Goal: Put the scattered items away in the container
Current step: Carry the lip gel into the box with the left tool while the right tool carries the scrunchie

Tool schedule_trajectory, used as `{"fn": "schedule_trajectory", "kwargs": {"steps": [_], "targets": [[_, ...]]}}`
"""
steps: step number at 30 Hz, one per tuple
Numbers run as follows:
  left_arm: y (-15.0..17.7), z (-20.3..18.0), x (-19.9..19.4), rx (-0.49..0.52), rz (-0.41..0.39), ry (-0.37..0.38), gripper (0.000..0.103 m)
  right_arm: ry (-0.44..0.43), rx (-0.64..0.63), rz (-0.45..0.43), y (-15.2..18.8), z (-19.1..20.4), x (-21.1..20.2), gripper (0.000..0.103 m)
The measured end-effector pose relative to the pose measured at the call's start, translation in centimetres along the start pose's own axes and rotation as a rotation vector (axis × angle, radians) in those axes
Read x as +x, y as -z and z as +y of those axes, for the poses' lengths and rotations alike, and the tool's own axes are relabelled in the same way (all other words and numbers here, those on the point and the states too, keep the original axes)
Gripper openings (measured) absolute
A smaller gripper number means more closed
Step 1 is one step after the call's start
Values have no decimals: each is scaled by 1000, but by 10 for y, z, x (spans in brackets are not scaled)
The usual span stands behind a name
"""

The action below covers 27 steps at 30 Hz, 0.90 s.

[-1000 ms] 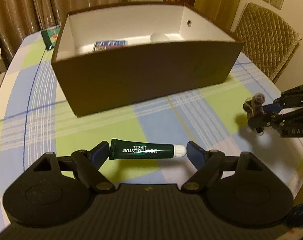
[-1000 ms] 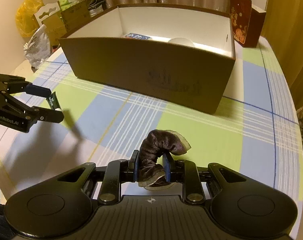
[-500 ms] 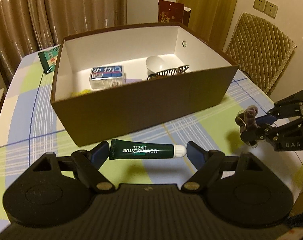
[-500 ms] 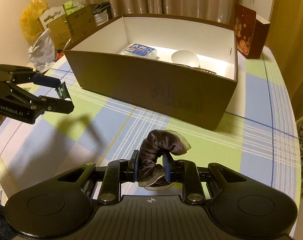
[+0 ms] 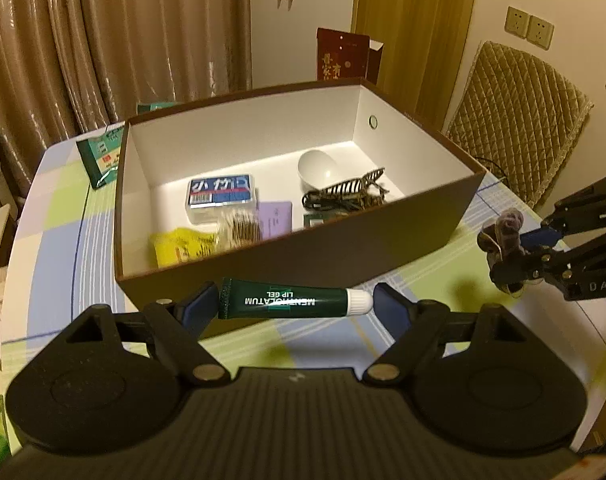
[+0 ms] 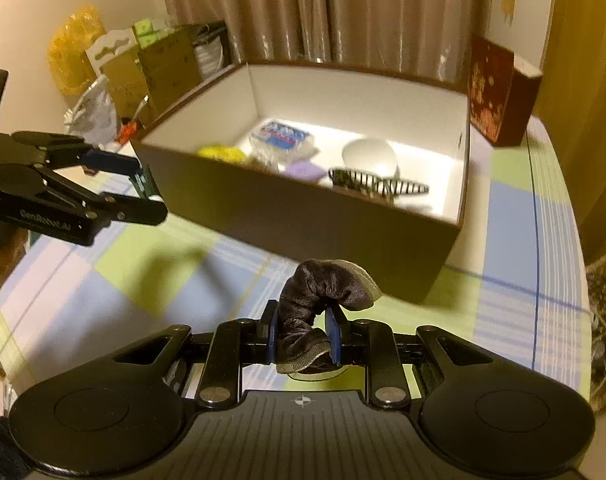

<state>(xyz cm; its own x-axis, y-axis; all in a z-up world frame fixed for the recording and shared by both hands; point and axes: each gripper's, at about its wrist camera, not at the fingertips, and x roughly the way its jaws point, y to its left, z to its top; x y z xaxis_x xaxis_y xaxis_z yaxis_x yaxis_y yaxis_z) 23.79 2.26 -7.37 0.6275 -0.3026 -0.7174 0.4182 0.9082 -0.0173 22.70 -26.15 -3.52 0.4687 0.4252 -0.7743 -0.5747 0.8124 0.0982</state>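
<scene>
My left gripper (image 5: 295, 304) is shut on a dark green lip gel tube (image 5: 291, 303), held crosswise by its ends, in the air in front of the brown box (image 5: 343, 256). My right gripper (image 6: 303, 334) is shut on a dark brown velvet scrunchie (image 6: 323, 296), raised before the box's near wall (image 6: 303, 232). The box holds a blue-labelled pack (image 5: 219, 192), a white bowl (image 5: 317, 168), a striped hair claw (image 5: 351, 192), a yellow packet (image 5: 183, 246) and a lilac card (image 5: 277, 218). Each gripper shows in the other's view, the left (image 6: 147, 190) and the right (image 5: 511, 256).
A green pack (image 5: 103, 156) lies on the checked tablecloth (image 6: 143, 280) left of the box. A red carton (image 6: 499, 108) stands behind the box. A quilted chair (image 5: 515, 120) is at the right. Bags and cardboard boxes (image 6: 115, 64) stand beyond the table's left edge.
Both grippers have risen and tilted with their items, so the inside of the box now shows. The tube and the scrunchie stay gripped.
</scene>
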Motion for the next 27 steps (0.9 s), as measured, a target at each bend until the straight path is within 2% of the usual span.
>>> {"fn": "schedule_trajectory", "kwargs": {"steps": [6,18,27], "targets": [[-15,4,-1,12,-28,-4,81,-26,-11,-47,-20,-1,-5,21],[-48,14,10,25,-71,5,81,-21,-56,-117,-64,-8,-4,21],[-81,25,37,37,-79,17,81,-5,-44,-138,-106,-29,25,21]]}}
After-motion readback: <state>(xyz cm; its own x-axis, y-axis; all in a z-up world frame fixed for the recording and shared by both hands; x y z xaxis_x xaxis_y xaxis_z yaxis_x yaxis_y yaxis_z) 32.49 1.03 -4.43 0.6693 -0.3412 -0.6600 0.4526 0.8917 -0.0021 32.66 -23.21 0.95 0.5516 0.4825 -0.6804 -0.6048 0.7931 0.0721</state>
